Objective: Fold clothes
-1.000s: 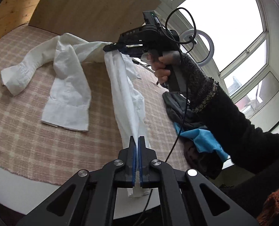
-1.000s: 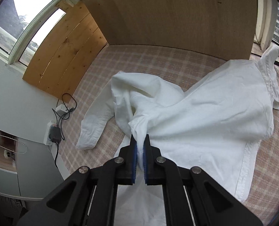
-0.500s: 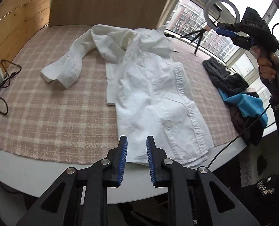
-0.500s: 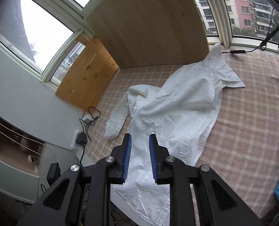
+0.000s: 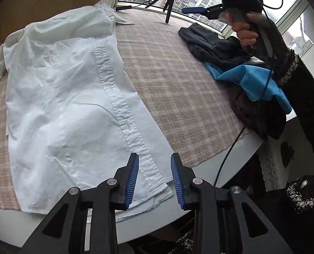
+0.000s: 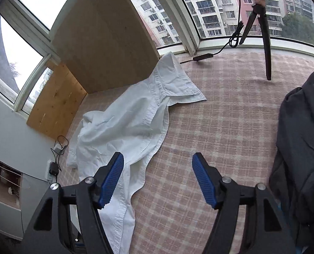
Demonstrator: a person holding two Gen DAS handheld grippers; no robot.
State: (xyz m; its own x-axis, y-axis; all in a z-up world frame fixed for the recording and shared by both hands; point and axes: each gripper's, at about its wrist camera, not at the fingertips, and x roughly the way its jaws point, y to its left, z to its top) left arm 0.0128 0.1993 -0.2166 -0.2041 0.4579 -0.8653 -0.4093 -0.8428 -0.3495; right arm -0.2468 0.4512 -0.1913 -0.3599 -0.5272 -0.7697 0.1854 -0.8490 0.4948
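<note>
A white button shirt [image 5: 68, 97] lies spread on the pink checked tablecloth [image 5: 178, 80], collar at the far end, hem at the near table edge. My left gripper [image 5: 154, 177] is open and empty, just above the shirt's button placket at the hem. In the right wrist view the shirt [image 6: 131, 124] lies to the left, collar toward the window. My right gripper [image 6: 158, 180] is wide open and empty, held above the cloth to the right of the shirt. It also shows in the left wrist view [image 5: 201, 10], raised at the upper right.
A pile of dark and blue clothes [image 5: 237, 63] sits at the table's right edge, seen also in the right wrist view [image 6: 300, 148]. A black tripod [image 6: 262, 27] and cable stand by the window. A wooden board [image 6: 99, 40] backs the table. A power strip [image 6: 53, 167] lies on the floor at left.
Both grippers held the shirt shut a second ago, then let go and laid it flat. Since then both have opened wider; the left moved closer to the hem.
</note>
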